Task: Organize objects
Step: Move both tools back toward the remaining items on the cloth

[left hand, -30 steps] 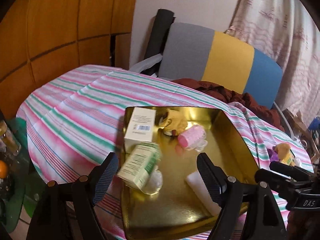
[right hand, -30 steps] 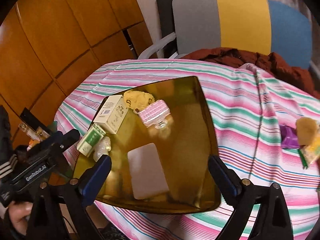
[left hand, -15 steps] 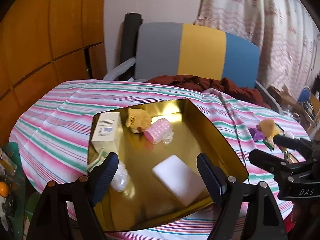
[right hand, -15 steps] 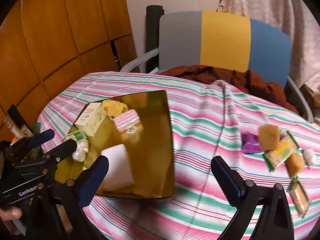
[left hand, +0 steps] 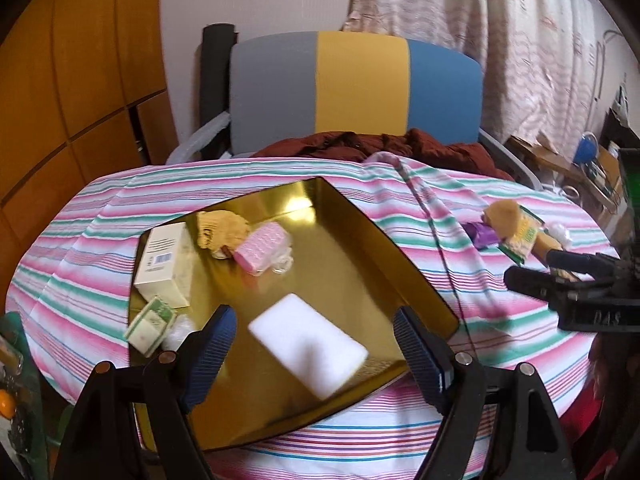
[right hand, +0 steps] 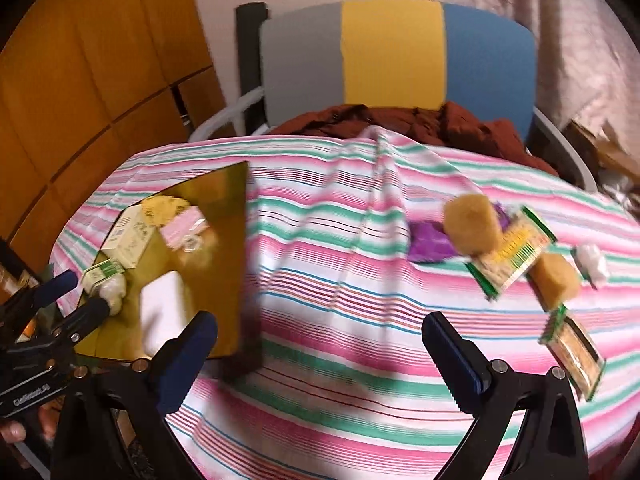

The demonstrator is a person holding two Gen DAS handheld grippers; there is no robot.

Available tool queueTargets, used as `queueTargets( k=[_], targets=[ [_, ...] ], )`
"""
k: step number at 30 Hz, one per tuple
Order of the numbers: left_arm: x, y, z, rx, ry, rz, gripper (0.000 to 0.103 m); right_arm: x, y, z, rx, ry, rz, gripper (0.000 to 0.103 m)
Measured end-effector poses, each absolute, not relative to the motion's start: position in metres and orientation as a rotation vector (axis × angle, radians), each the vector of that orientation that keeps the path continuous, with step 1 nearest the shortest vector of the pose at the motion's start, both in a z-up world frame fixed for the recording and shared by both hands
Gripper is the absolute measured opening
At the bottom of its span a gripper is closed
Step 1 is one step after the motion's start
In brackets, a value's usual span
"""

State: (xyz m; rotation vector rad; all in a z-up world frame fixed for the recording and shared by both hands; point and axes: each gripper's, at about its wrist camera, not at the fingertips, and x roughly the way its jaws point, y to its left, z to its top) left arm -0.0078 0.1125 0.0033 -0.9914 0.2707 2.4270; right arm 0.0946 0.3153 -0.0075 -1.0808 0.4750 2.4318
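tray [left hand: 416, 276]: 1 | sponges [right hand: 472, 224]: 2 | green packets [right hand: 512, 256]: 2 | white block [left hand: 308, 344]: 1

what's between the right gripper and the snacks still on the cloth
Nothing visible. The open right gripper faces bare striped cloth, and the sponge and green packet lie clear beyond it, to its right.

I'm in a home, prob. a living rm: striped cloth [left hand: 248, 172] on the table, tricolour chair [left hand: 356, 88], patterned curtains [left hand: 500, 40], wood-panel wall [left hand: 80, 80].
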Motion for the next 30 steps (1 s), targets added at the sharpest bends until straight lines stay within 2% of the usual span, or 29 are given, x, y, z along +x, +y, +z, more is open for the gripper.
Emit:
queueTargets(
  k=[11, 18, 24, 30],
  targets=[
    [0.010, 0.152, -0.002, -0.970, 0.344, 2.291, 0.082, 0.163, 0.415, 0.005, -0.983, 0.614, 2.204, 0.103],
    [0.025, 0.179, -0.008, -0.964, 0.363, 2.167, 0.082, 0.240, 0.498, -0.005, -0.772, 0.821, 1.965, 0.103],
    [0.032, 0.206, -0.012, -0.988, 0.353, 2.068, 0.082, 0.294, 0.533, -0.036, -0.607, 1.173, 1.779, 0.103],
    [0.040, 0.237, -0.022, -1.011, 0.394, 1.988, 0.081, 0.296, 0.538, -0.044, -0.624, 1.248, 1.759, 0.103]
  ],
)
